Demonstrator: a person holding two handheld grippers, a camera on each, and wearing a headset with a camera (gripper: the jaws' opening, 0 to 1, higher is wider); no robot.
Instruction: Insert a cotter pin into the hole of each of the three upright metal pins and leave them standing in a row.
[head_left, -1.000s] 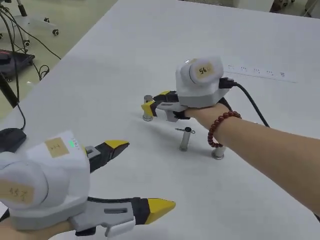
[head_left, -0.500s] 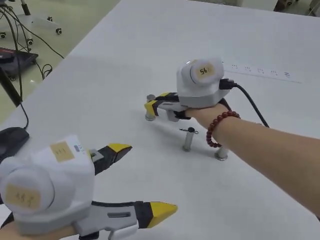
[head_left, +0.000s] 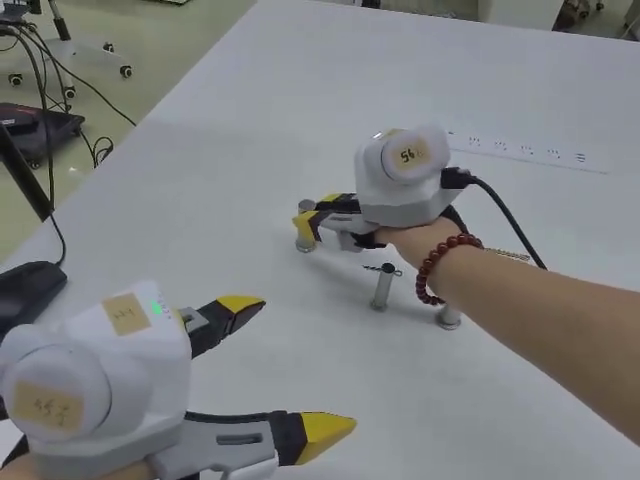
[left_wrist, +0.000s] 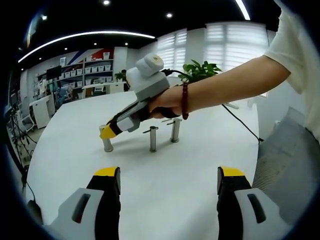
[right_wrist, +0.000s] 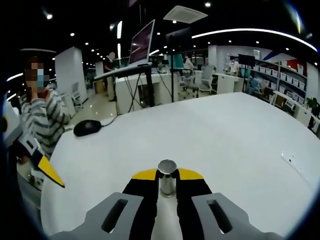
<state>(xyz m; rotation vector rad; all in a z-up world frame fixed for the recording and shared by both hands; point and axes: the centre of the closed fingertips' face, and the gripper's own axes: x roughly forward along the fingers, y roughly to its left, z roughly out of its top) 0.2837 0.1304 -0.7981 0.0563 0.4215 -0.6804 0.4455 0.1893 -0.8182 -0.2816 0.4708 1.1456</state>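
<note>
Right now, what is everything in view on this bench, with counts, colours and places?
Table: one, white, under everything.
Metal pins: three, silver, upright in a row mid-table.
Cotter pin: one, silver, through the middle pin.
Power strip: one, white, far table side.
Mouse: one, black, table edge.
Cable: one, black, beside the forearm.
Bracelet: one, dark red beads, on that wrist.
Left gripper: one, white with black-and-yellow jaws, open, nearest the camera.
Right gripper: one, same colours, shut on the far pin.
</note>
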